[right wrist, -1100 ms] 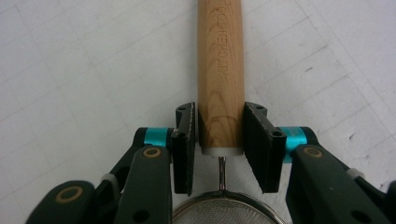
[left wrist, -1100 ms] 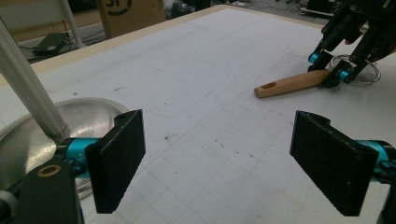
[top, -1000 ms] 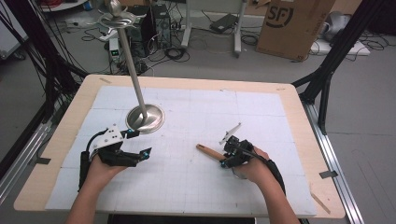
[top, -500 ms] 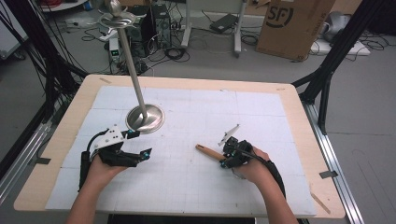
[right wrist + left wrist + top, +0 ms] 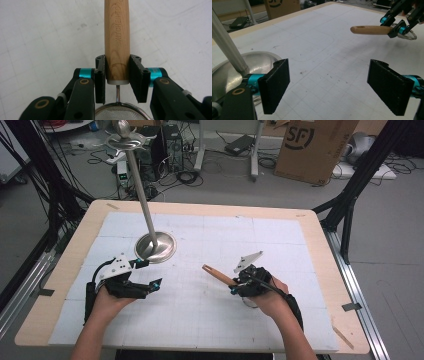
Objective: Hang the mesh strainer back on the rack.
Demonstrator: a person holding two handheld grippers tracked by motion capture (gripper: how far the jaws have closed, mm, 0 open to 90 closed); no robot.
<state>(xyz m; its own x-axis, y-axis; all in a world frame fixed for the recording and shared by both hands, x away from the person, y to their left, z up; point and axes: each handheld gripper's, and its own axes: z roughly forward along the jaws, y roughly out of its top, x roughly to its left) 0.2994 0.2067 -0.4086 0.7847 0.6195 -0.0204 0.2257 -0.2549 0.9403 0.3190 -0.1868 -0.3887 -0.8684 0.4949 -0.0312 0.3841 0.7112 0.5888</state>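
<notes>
A small strainer with a wooden handle (image 5: 215, 272) is held low over the white mat. My right gripper (image 5: 235, 284) is shut on the handle (image 5: 117, 37) near its metal end, and the pads press both sides. The round mesh bowl (image 5: 118, 113) lies just behind the jaws, and the handle points left toward the stand. My left gripper (image 5: 150, 273) rests on the mat at the front left. It stands open (image 5: 332, 87) with nothing between its pads. In the left gripper view the handle (image 5: 370, 30) and my right gripper (image 5: 395, 25) show at the upper right.
A metal stand with a round dished base (image 5: 156, 246) and a tall slanted pole (image 5: 140, 190) is just beyond my left gripper; the base (image 5: 257, 62) lies beside its left jaw. The white gridded mat (image 5: 210, 320) covers the wooden table (image 5: 320, 235). Cables and a cardboard box (image 5: 312, 145) are on the floor behind.
My right gripper has shifted very slightly with the strainer handle in it. The left gripper has not moved.
</notes>
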